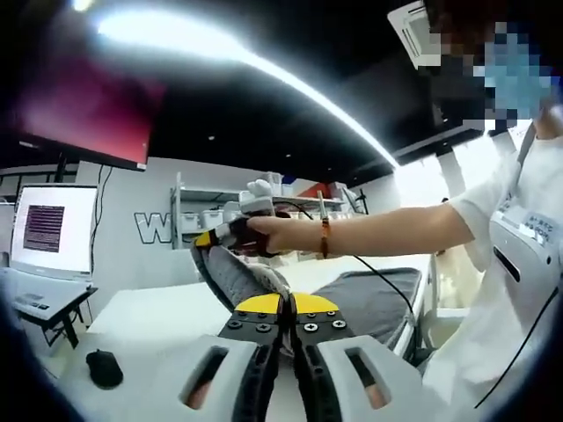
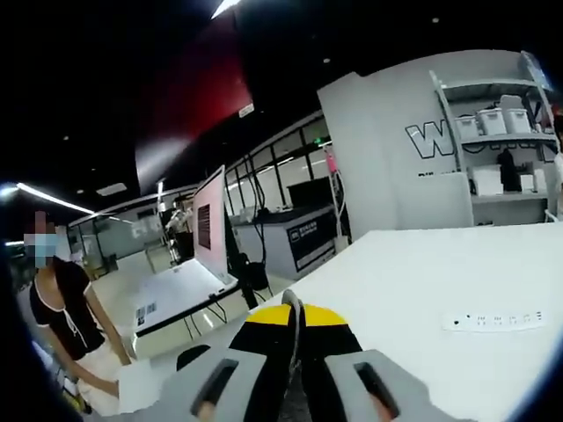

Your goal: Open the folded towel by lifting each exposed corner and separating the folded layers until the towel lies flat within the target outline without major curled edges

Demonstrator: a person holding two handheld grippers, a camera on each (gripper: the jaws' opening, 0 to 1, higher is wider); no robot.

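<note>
White table (image 1: 158,316) first: broad and bare on the near side, with no target outline to be made out on it. Grey towel (image 1: 369,299) partly spread along the table edge nearest the person, one end drawn up off the surface in a slack fold.

Left claw (image 1: 286,303) clenched, apparently on a towel corner at the low end of that fold. Right claw (image 1: 204,239) held in a hand (image 1: 259,236) above the table, clamped on the raised end; seen in the right gripper view (image 2: 295,316) with jaws together and a thin grey sliver pinched between.

For a clean opening, judged best:
- Draw the two corners apart, level and slow.
- Lower toward the table without slackening, then release.
- Steer clear of the mouse (image 1: 104,367) by the near corner.
</note>
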